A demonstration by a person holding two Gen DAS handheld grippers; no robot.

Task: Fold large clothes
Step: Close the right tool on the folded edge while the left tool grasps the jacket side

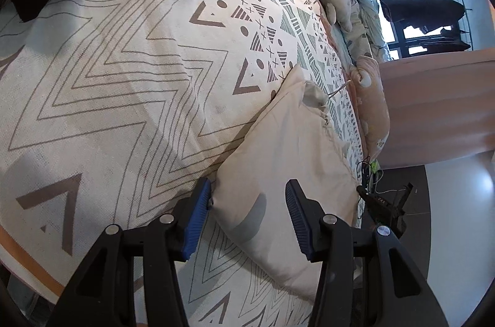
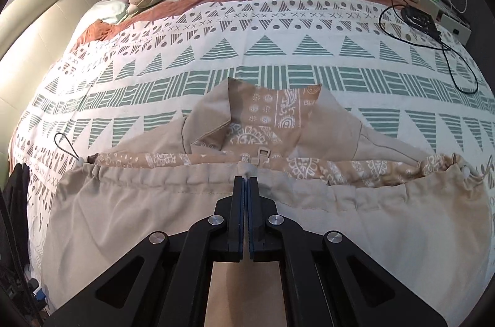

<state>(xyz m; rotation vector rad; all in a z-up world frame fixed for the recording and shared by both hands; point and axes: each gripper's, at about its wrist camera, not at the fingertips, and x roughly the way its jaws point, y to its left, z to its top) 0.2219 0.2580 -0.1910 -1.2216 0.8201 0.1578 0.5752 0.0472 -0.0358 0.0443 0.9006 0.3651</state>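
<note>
Lying crosswise on the bed (image 2: 309,27), long axis side to side: beige jacket (image 2: 123,218), paisley lining showing, drawstring hem puckered. Right tool (image 2: 246,181) pinched shut on that hem's middle, nearer arm. Left tool (image 1: 247,212) spread open, empty, straddling the jacket's end edge.

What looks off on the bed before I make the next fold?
The beige jacket lies flat, its hem pinched in the shut right gripper; the left gripper is open. Odd item: a black cabled device lies on the bedspread beyond the collar, where fabric could snag.
</note>
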